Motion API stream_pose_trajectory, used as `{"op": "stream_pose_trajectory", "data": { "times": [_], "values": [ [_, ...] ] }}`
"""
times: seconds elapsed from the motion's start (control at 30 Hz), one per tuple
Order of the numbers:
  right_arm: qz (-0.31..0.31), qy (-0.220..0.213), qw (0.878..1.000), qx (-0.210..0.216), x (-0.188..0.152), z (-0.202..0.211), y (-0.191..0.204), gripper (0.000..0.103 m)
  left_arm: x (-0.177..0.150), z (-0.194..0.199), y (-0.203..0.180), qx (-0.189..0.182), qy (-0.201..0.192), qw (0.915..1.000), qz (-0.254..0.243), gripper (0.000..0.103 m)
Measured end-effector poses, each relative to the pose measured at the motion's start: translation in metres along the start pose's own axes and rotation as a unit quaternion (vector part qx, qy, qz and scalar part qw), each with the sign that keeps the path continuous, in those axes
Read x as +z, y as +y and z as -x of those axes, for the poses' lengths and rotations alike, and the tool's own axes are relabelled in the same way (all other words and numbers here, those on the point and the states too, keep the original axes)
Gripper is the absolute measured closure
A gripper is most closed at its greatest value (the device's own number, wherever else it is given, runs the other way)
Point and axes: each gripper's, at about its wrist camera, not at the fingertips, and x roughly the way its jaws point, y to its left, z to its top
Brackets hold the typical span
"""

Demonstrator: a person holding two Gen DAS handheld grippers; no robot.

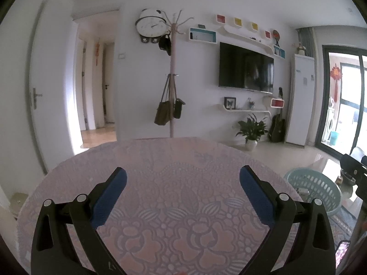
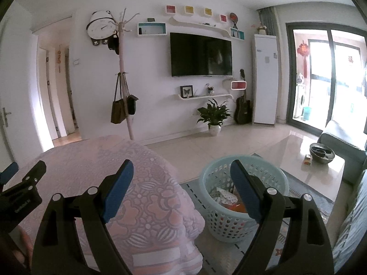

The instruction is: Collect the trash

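Observation:
A pale blue perforated basket [image 2: 231, 224] stands on the floor to the right of the table and holds crumpled paper and orange scraps [image 2: 226, 198]. Its rim also shows in the left wrist view [image 1: 321, 184]. My right gripper [image 2: 182, 168] is open and empty, its right finger over the basket, its left finger over the table's edge. My left gripper [image 1: 183, 175] is open and empty above the round table with the pink floral cloth [image 1: 179, 206]. No trash shows on the cloth. The left gripper's tip [image 2: 23, 178] appears at the right wrist view's left edge.
A glass coffee table [image 2: 305, 167] with a dark bowl [image 2: 321, 153] stands to the right. A grey sofa [image 2: 344, 142] lies beyond it. A coat stand with bags [image 2: 125, 105], a potted plant [image 2: 214, 114] and a guitar [image 2: 243, 108] line the TV wall.

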Motion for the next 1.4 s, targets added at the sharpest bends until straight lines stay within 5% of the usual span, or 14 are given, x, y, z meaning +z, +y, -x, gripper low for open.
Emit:
{"op": "stream_pose_trajectory", "data": {
  "times": [1.4],
  "values": [
    [0.009, 0.001, 1.000, 0.008, 0.003, -0.001, -0.001, 0.021, -0.010, 0.000, -0.005, 0.003, 0.006, 1.0000, 0.002, 0.008]
  ]
}}
